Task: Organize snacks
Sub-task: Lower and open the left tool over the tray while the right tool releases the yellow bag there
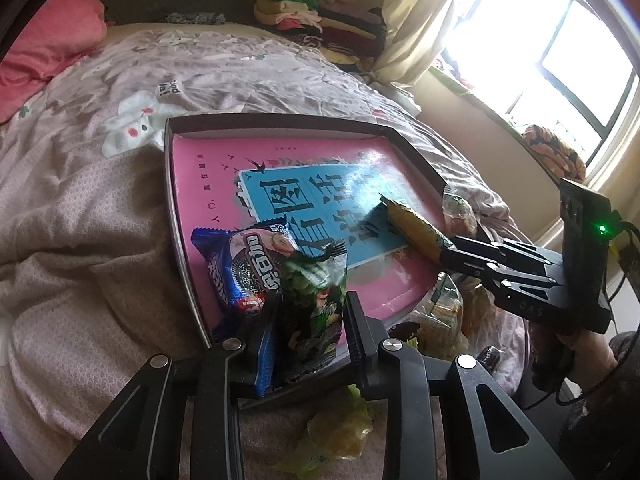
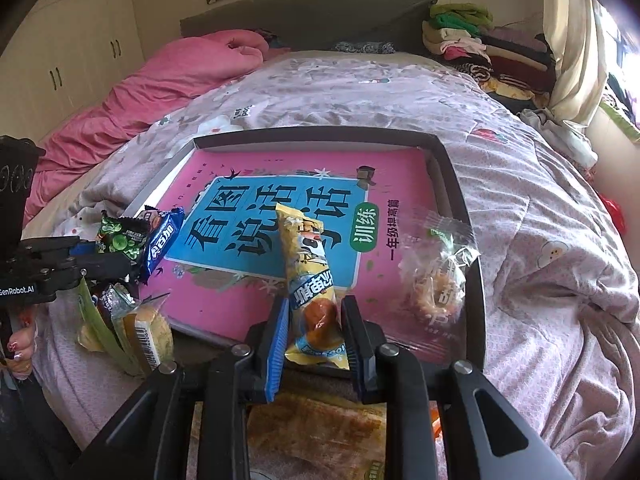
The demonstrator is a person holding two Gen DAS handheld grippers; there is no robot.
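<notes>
A dark-rimmed tray lined with a pink and blue printed sheet lies on the bed. My left gripper is shut on a green pea packet over the tray's near left corner. A blue biscuit packet leans against that packet; whether it is pinched too I cannot tell. My right gripper is shut on a long yellow snack packet above the tray's near edge. A clear packet of biscuits rests on the tray's right rim.
Loose snacks lie on the quilt beside the tray: a wrapped cake, a brown-orange packet under my right gripper, yellow-green packets. A pink blanket and a clothes pile sit at the bed's head. A window is on the right.
</notes>
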